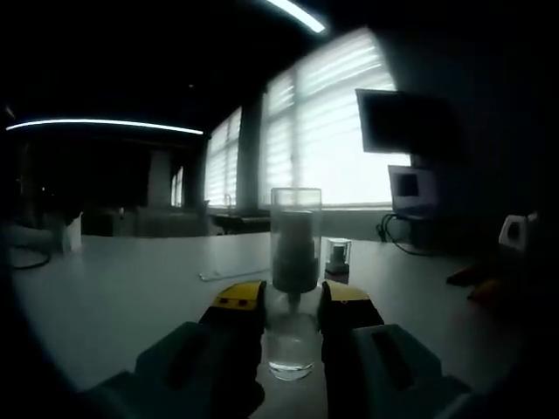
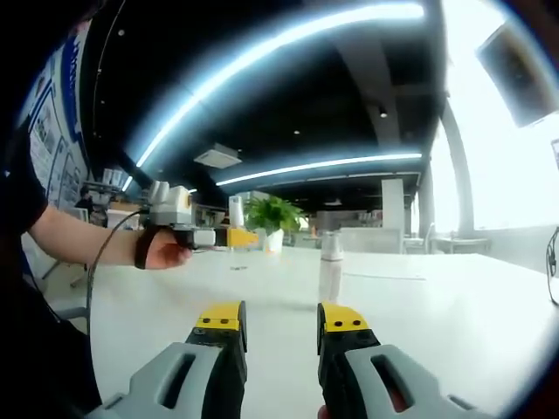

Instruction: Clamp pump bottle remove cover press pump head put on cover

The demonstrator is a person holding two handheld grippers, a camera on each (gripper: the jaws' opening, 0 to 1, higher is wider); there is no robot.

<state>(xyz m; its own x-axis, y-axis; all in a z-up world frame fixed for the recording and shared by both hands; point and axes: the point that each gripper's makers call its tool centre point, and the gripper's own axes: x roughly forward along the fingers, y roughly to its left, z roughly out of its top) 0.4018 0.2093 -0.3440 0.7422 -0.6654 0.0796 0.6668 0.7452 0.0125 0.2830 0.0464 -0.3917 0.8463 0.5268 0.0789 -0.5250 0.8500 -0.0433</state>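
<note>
Clear pump bottle [image 1: 293, 288] | upright, cover up | between left gripper [image 1: 292, 305] fingers

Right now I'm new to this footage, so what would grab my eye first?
The clear plastic pump bottle with its transparent cover stands between the left claw's yellow-tipped jaws on the white table. In the right gripper view, the open right claw points at a small pale bottle farther off.

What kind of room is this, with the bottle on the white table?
Probably an open-plan office or lab. Long ceiling light strips run overhead, tall windows with blinds line one wall, and a monitor hangs near them. The bottle sits on a wide white table, with a potted plant further off.
</note>
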